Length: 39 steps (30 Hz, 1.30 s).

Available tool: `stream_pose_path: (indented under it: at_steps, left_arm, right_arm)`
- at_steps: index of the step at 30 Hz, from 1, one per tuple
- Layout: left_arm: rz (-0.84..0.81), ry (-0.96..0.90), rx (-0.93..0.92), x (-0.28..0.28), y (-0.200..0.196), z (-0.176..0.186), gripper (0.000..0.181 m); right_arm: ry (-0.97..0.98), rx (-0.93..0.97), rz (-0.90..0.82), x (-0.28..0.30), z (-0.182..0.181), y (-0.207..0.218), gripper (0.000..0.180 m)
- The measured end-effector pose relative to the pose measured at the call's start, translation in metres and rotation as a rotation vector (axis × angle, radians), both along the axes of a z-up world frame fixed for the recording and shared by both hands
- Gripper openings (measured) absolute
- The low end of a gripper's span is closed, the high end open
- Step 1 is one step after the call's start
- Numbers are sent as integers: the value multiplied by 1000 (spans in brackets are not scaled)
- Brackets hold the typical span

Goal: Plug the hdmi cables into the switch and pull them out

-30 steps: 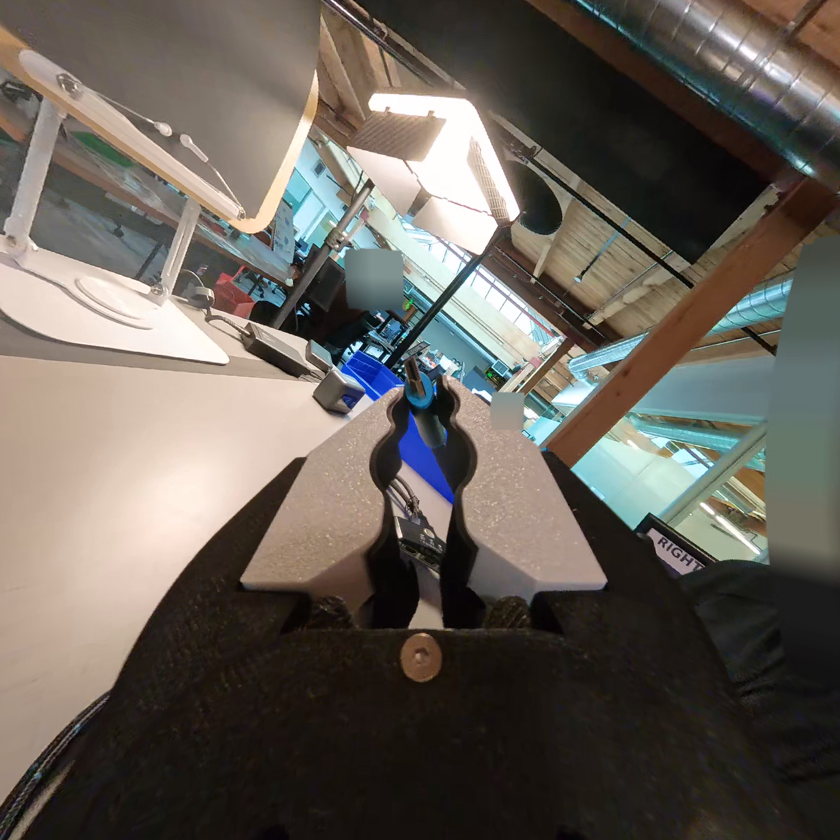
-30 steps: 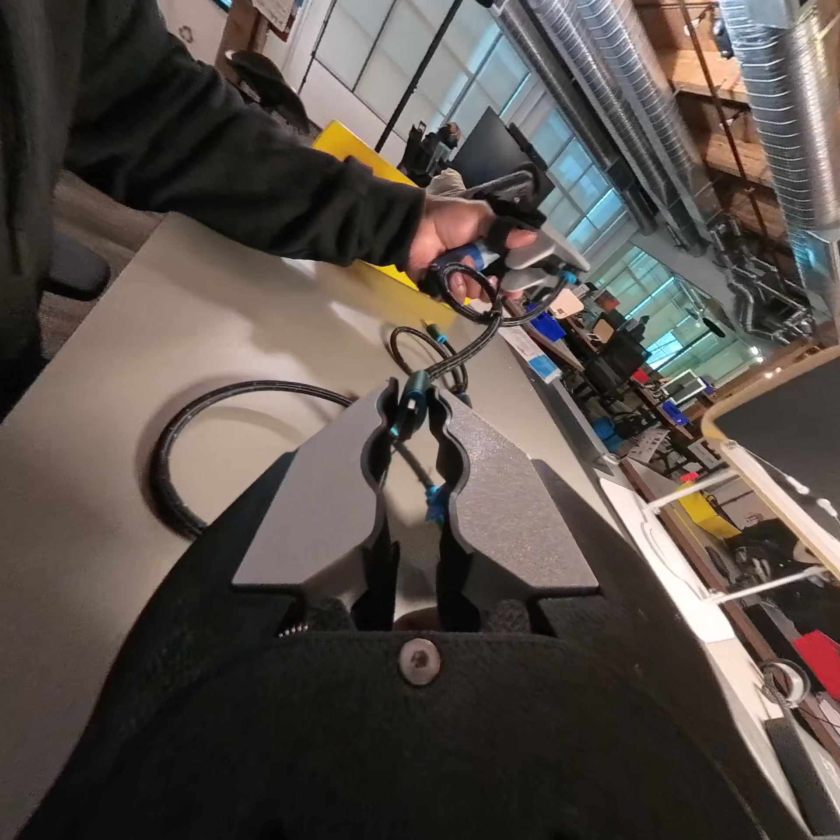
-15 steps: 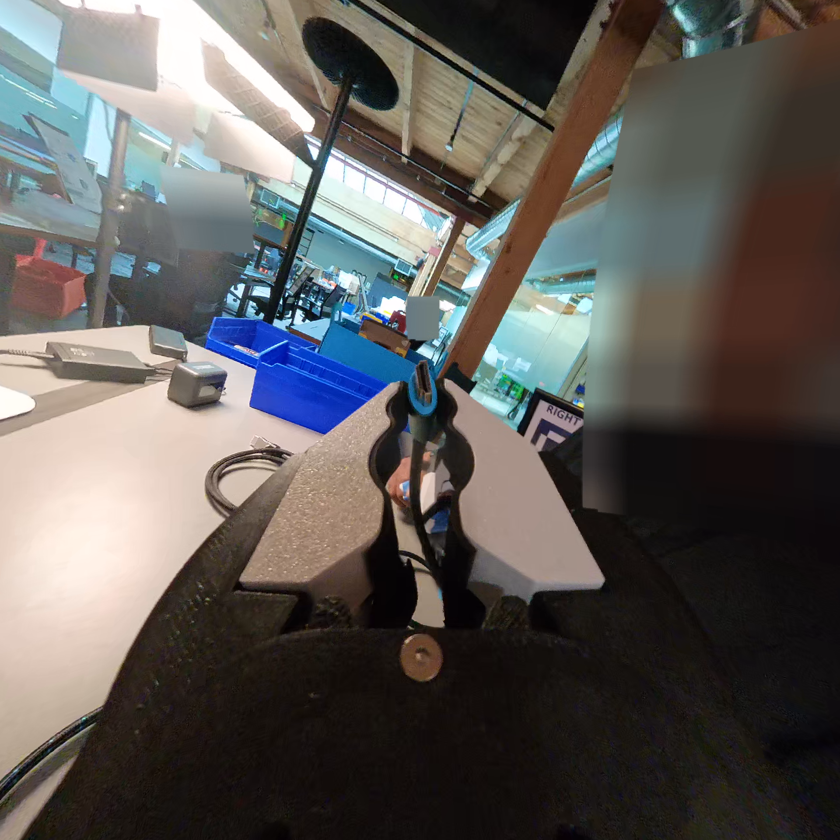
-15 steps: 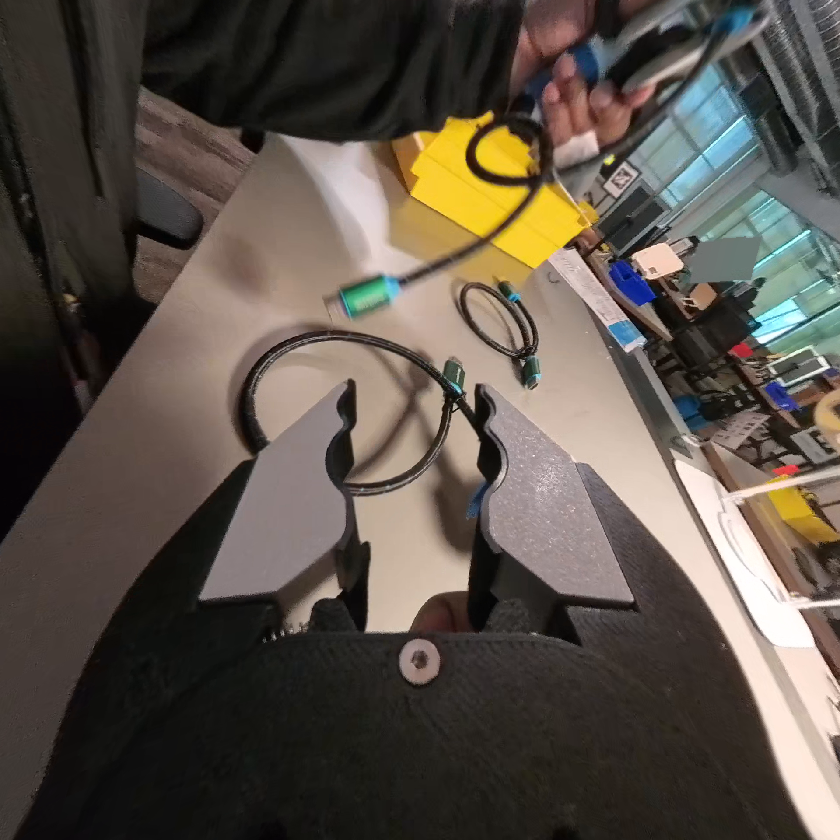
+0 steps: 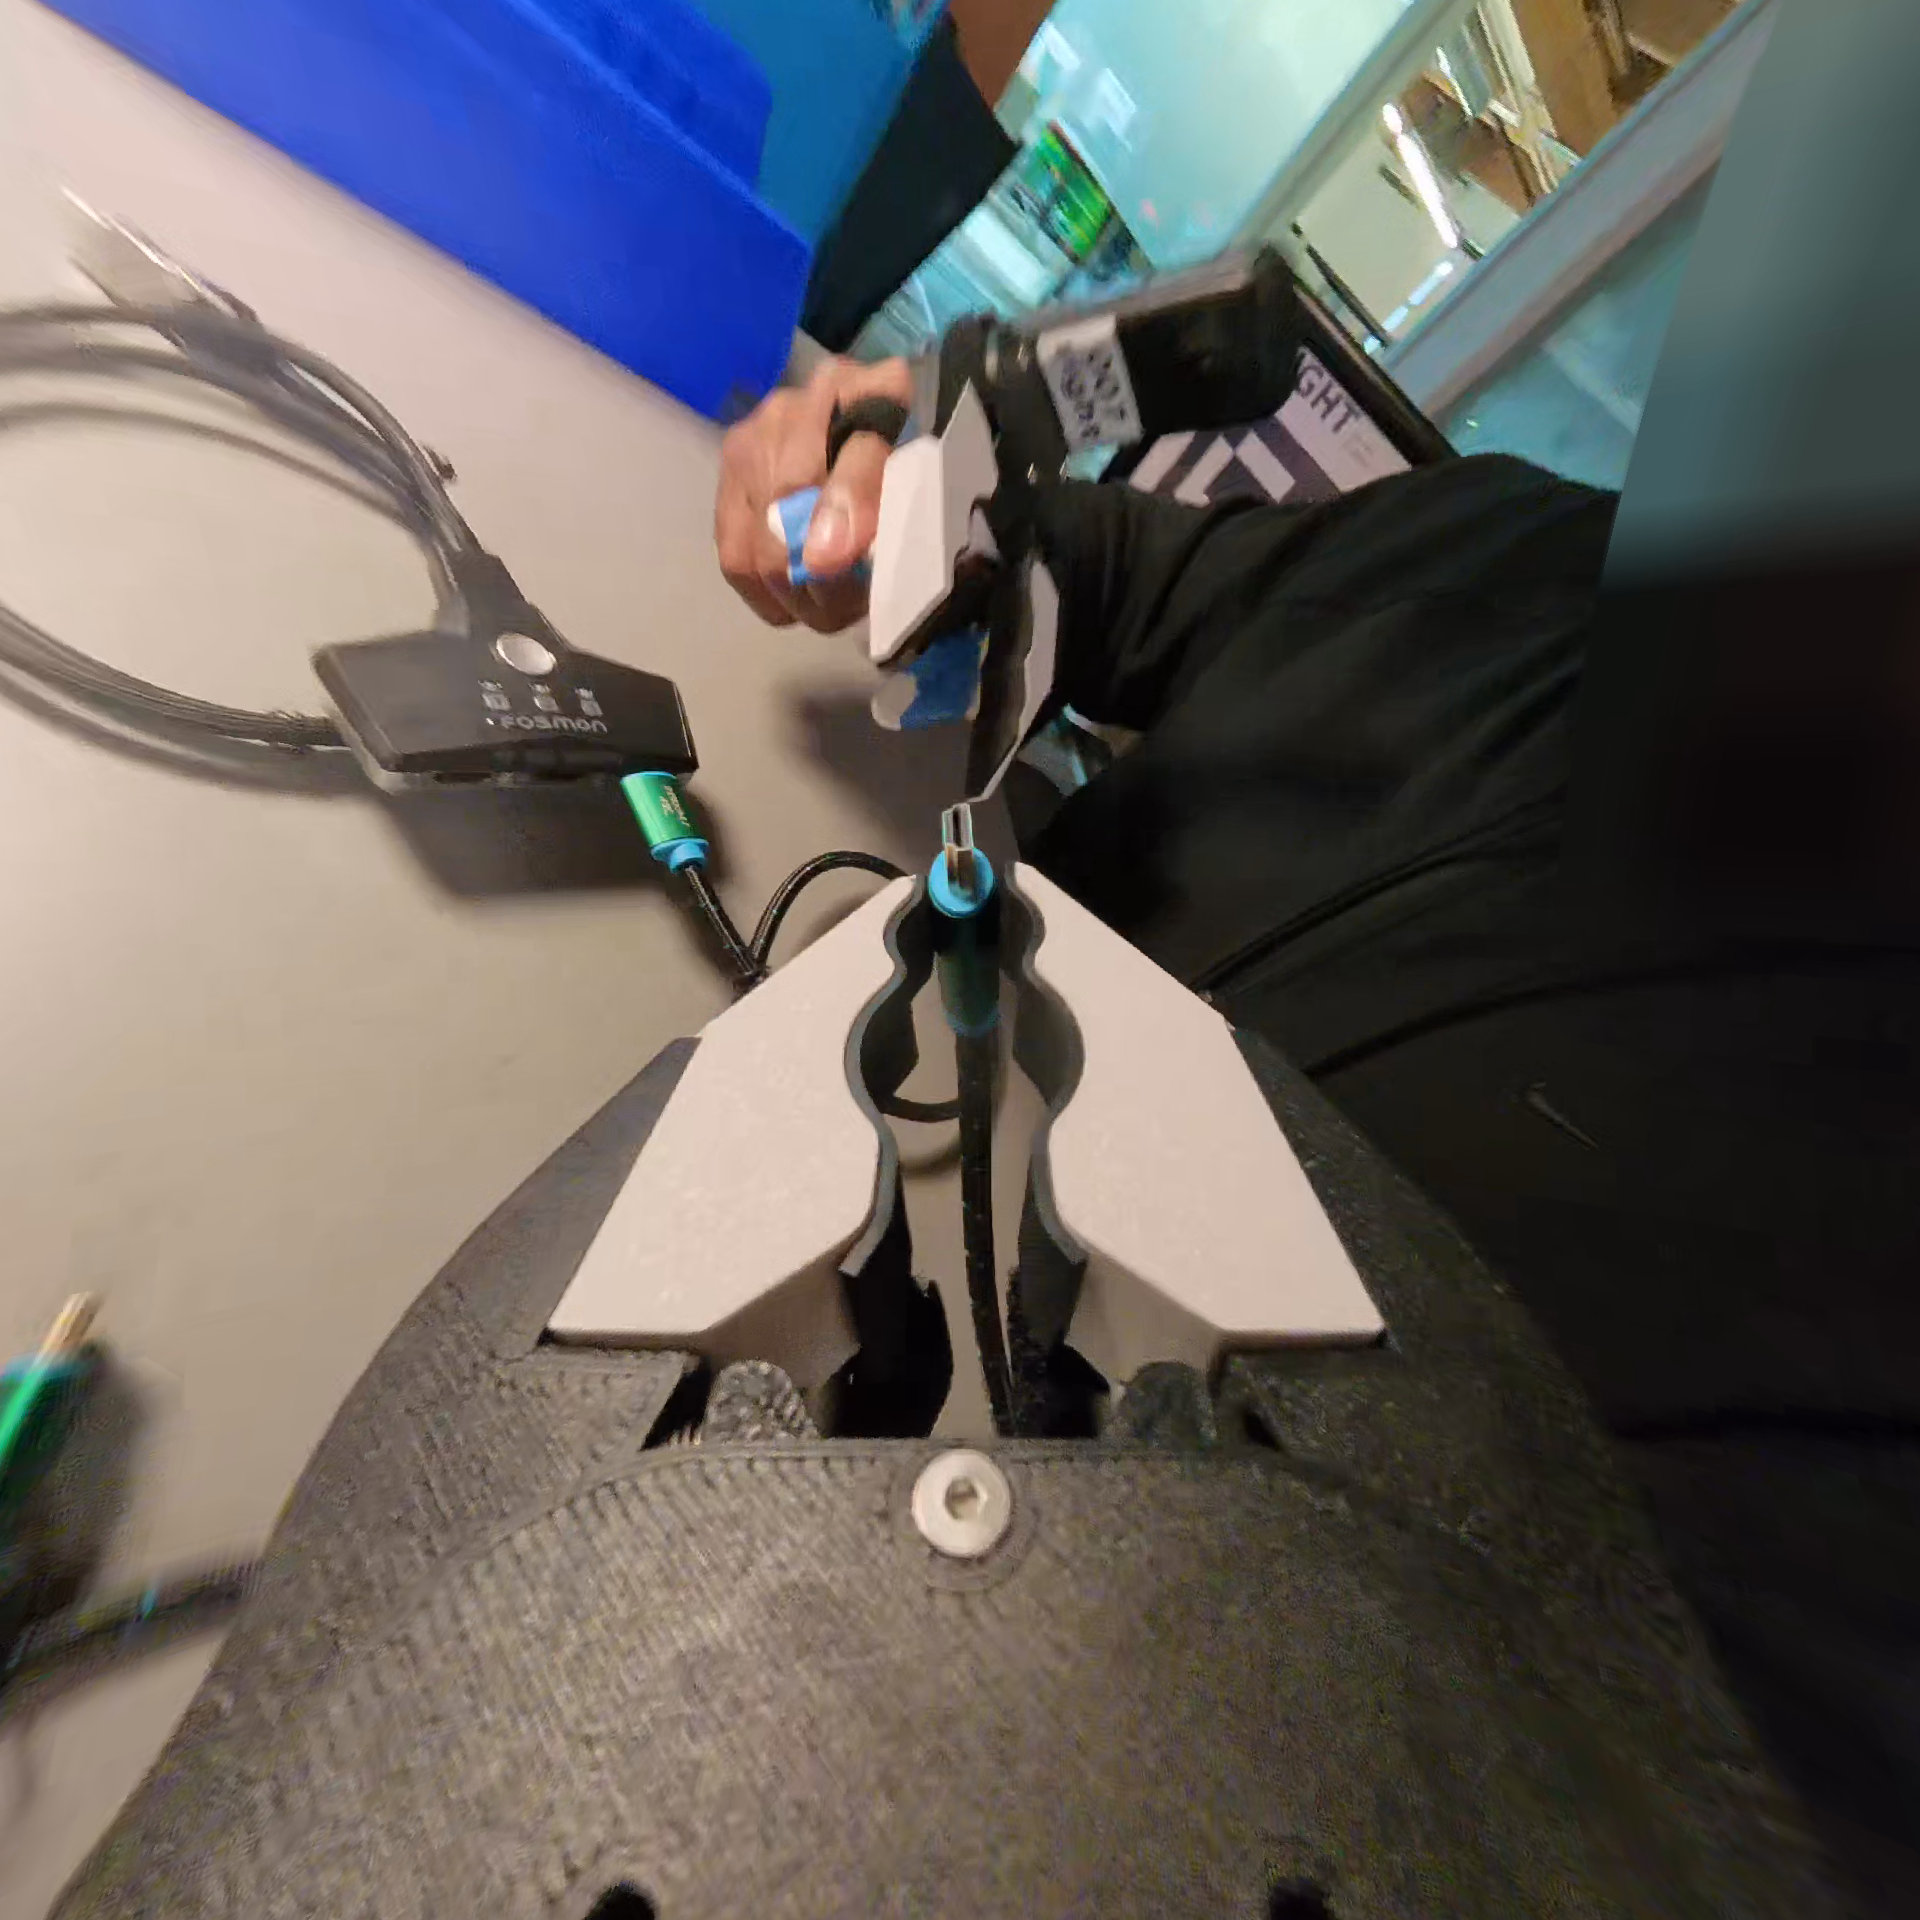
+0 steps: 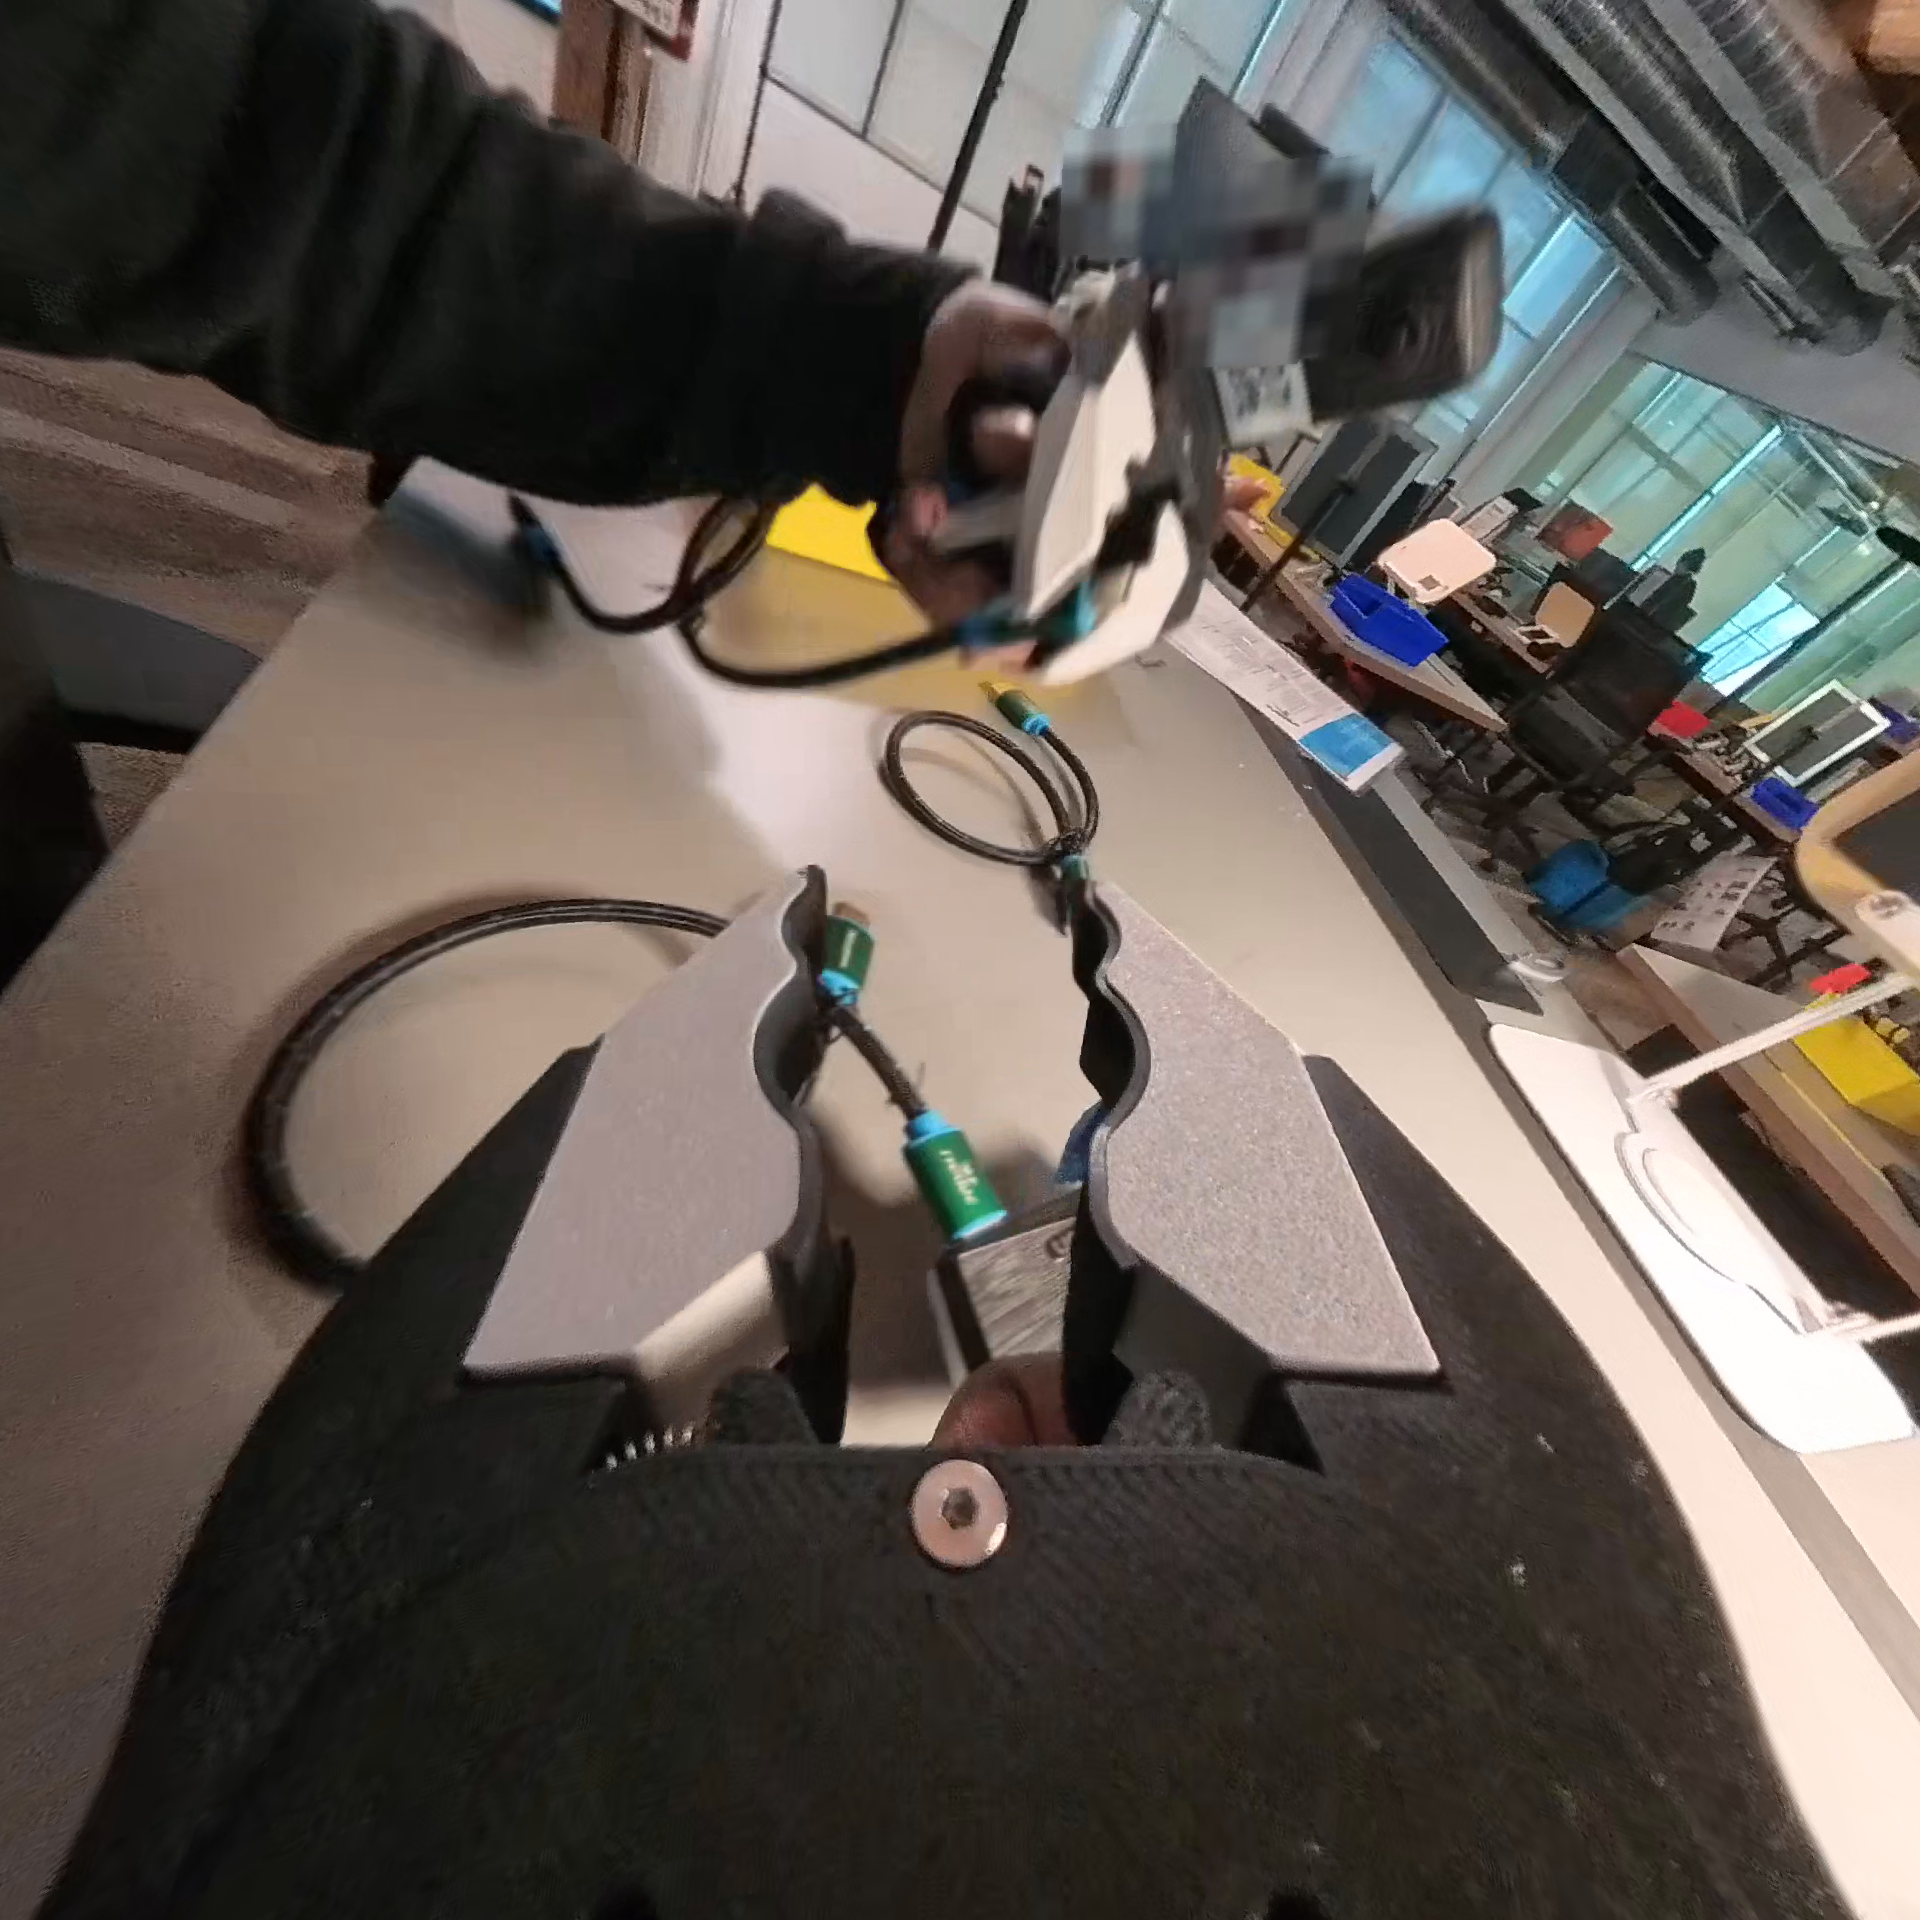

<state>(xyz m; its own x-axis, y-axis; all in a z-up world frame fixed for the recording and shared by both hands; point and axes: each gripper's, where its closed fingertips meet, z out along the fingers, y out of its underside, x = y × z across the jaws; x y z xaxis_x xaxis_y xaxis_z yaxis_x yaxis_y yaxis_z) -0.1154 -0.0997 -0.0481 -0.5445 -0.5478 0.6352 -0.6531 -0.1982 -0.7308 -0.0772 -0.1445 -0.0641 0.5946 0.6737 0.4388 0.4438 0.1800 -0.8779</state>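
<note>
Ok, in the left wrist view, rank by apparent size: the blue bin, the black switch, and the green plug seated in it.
1. blue bin, cut off by the frame
2. black switch
3. green plug, clearly smallest

The bin lies farther from the camera than the switch, so its lead is safe.

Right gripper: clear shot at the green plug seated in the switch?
Probably yes. The right gripper is open and empty, the green plug lies between its fingers, and nothing covers it where it enters the switch.

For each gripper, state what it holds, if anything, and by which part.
The left gripper is shut on an HDMI cable, clamped at its green connector body with the metal tip sticking out. The right gripper is open and holds nothing.
</note>
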Motion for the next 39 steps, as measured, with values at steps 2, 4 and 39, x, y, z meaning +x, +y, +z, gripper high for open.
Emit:
stream_pose_path:
  at_steps: [2, 4, 39]
  left_arm:
    - [-63, 28, -29, 17, -14, -20, 12]
    - [-124, 45, -52, 29, -27, -32, 12]
    - [201, 69, 395, 44, -15, -85, 24]
  right_arm:
    - [-17, -10, 1, 3, -1, 11, 49]
    - [-23, -40, 31, 2, -4, 18, 49]
    - [-139, -103, 83, 25, -50, 40, 20]
